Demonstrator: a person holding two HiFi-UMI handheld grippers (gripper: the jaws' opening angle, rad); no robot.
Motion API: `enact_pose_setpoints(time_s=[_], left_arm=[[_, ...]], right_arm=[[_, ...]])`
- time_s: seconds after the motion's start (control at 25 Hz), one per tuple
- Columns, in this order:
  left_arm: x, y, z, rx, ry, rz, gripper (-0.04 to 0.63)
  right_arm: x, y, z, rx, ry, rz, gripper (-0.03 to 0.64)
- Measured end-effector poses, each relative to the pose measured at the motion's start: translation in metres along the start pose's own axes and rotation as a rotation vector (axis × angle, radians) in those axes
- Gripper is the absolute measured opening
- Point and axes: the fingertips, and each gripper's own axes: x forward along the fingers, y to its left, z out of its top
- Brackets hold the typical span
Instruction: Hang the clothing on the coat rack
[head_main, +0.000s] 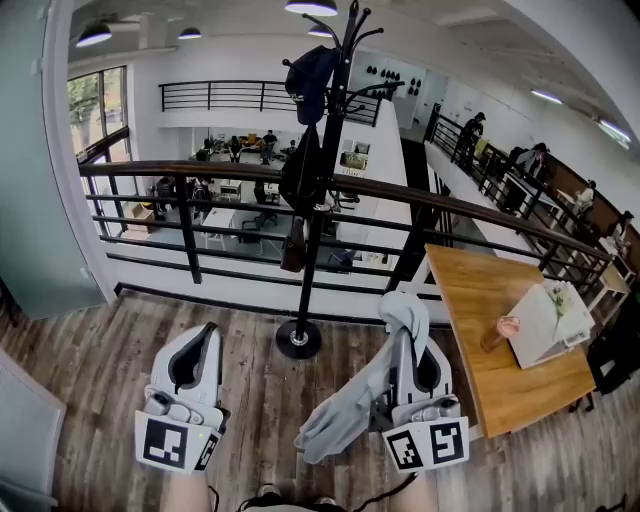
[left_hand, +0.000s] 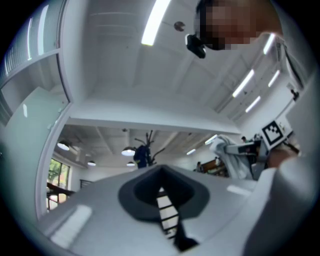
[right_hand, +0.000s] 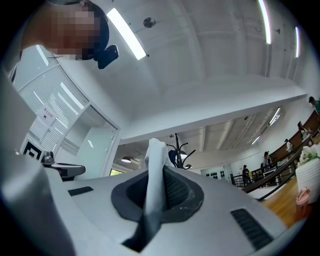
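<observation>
A black coat rack (head_main: 318, 215) stands by the railing, its round base (head_main: 298, 339) on the wood floor ahead of me. Dark clothes (head_main: 307, 82) and a brown bag (head_main: 293, 248) hang on it. My right gripper (head_main: 405, 318) is shut on a light grey garment (head_main: 345, 415) that bunches over the jaw tips and trails down to the left. In the right gripper view the garment (right_hand: 155, 155) stands pinched between the jaws, with the coat rack (right_hand: 178, 150) far behind. My left gripper (head_main: 207, 332) is shut with nothing in it; its own view shows the coat rack (left_hand: 148, 146) in the distance.
A dark metal railing (head_main: 200, 170) runs behind the rack, with a lower floor beyond. To the right is a wooden table (head_main: 490, 300) carrying a white box (head_main: 545, 322) and a pinkish cup (head_main: 504, 329). A pale wall panel (head_main: 35, 200) stands at left.
</observation>
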Motion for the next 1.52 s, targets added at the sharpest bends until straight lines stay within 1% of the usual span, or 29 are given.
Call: enact_pose_setpoints(time_s=[0.32,0.48,0.8,1.04,1.28,1.52], left_arm=[[0.012,0.028,-0.006,0.015,-0.021,-0.035,0.005],[0.018,0.035,-0.007,0.005,-0.035,-0.047,0.005],[0.042,0.054,-0.028,-0.007,-0.021,-0.056,0.005],[0.077,0.068,-0.044,0.015,-0.012,-0.051,0.005],[0.123,0.083,-0.058,0.025,-0.015,-0.019,0.005],[0.173,0.086,-0.068,0.031,-0.024,-0.002,0.005]], right_arm=[[0.015,0.012,-0.003,-0.030,-0.015,-0.037,0.008],[0.021,0.014,-0.005,-0.028,-0.015,-0.052,0.008],[0.050,0.008,-0.024,-0.003,-0.022,-0.062,0.008],[0.089,-0.006,-0.044,0.009,-0.026,-0.048,0.008],[0.139,-0.029,-0.059,0.020,-0.033,-0.024,0.008],[0.182,-0.055,-0.070,0.027,-0.039,0.013,0.008]])
